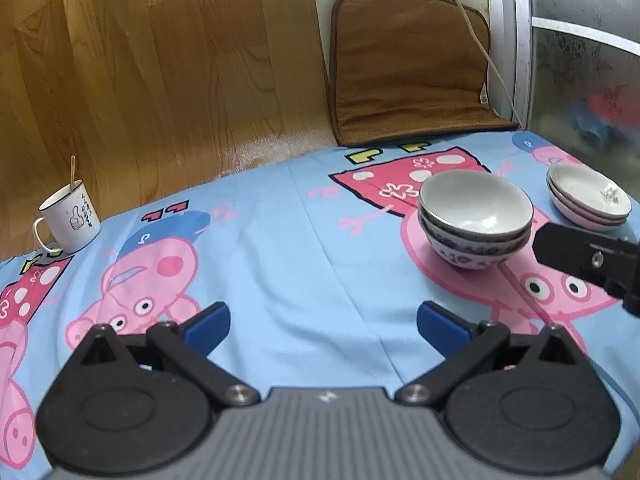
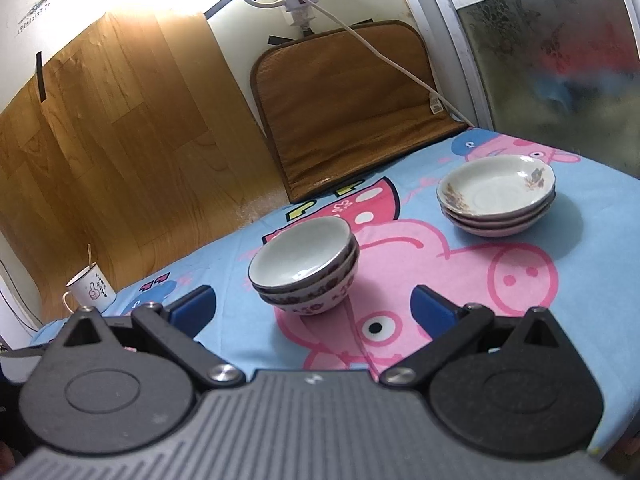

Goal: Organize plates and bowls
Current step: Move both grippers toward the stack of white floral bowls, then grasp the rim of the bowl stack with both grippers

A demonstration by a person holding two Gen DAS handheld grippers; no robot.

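Observation:
A stack of white bowls (image 1: 476, 220) with purple flower bands stands on the blue cartoon cloth; the right wrist view shows the same bowl stack (image 2: 306, 270) just ahead of my right gripper. A stack of shallow flowered plates (image 1: 588, 196) sits to the right of the bowls, and the plate stack (image 2: 498, 198) lies far right in the right wrist view. My left gripper (image 1: 322, 326) hovers open over bare cloth, left of the bowls. My right gripper (image 2: 314, 308) is open and empty, with the bowls a little beyond its blue fingertips (image 2: 430, 306).
A white enamel mug (image 1: 68, 220) with a stick in it stands at the far left; the mug (image 2: 90, 290) is near the table's back edge. A brown mat (image 1: 408, 68) leans on the wall with a white cable (image 1: 476, 40) across it. The right gripper's black body (image 1: 588, 260) enters beside the bowls.

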